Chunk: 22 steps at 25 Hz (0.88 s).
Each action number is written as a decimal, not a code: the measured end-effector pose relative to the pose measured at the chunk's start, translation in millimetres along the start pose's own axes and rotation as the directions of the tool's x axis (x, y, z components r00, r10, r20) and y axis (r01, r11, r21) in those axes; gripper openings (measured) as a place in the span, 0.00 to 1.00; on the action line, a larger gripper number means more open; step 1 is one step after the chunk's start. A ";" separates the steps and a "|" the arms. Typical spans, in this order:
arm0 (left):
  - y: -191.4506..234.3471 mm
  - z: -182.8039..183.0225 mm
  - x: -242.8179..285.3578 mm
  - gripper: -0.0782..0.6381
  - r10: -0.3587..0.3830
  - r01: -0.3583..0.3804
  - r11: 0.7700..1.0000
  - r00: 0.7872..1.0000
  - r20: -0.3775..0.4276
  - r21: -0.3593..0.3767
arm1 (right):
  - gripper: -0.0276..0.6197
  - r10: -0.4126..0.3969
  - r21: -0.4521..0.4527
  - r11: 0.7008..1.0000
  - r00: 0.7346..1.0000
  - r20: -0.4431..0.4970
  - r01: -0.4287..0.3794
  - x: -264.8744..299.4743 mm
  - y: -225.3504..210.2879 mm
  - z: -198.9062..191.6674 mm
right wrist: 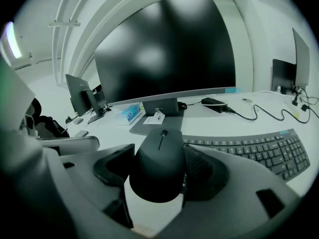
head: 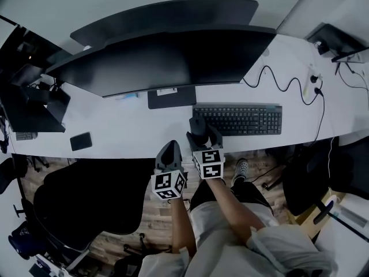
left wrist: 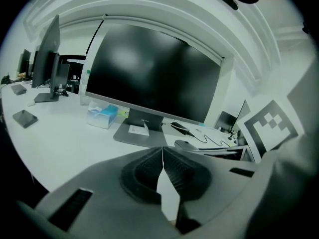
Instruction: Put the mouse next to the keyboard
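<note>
A dark mouse [right wrist: 158, 163] sits between the jaws of my right gripper [right wrist: 159, 176], whose pads press on its two sides. In the head view the mouse [head: 198, 124] is low over the white desk [head: 127, 126], just left of the black keyboard [head: 242, 120], with the right gripper [head: 204, 134] around it. The keyboard [right wrist: 259, 151] lies to the right of the mouse. My left gripper [head: 169, 149] hangs at the desk's front edge, left of the right one. Its jaws meet with nothing between them [left wrist: 162, 158].
A wide curved monitor [head: 173, 56] stands behind on a flat base [head: 171, 97]. A tissue box [left wrist: 102, 116] sits left of the base, a dark phone [head: 81, 141] further left. Cables [head: 282, 82] loop at the back right. A black chair [head: 86, 201] stands below the desk edge.
</note>
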<state>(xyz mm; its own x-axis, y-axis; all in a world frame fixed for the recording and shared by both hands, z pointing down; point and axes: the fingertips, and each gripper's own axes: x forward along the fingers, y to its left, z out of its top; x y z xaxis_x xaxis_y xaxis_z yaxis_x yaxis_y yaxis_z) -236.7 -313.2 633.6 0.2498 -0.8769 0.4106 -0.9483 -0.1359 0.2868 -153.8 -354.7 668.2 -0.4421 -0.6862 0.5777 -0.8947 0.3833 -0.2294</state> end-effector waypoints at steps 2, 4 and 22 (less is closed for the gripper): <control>-20.6 0.7 4.0 0.14 -0.016 0.016 1.000 1.000 0.007 0.011 | 0.52 -0.010 0.007 1.000 1.000 0.012 0.010 -12.5 -19.3 -0.4; -41.0 0.1 6.4 0.14 -0.032 0.032 0.999 0.999 0.010 0.020 | 0.52 -0.010 0.021 1.000 1.000 0.021 0.010 -25.9 -36.4 -1.6; -207.1 -27.0 14.9 0.14 -0.146 0.147 0.986 0.989 -0.018 0.083 | 0.52 -0.080 0.070 0.995 0.987 0.140 0.071 -124.4 -169.4 4.8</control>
<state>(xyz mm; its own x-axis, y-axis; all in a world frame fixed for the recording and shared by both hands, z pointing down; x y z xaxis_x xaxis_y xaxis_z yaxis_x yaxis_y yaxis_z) -31.3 -285.6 603.6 0.3891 -0.8392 0.3799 -0.9143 -0.3013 0.2708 52.4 -337.2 631.5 -0.3736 -0.7945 0.4788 -0.9260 0.2897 -0.2420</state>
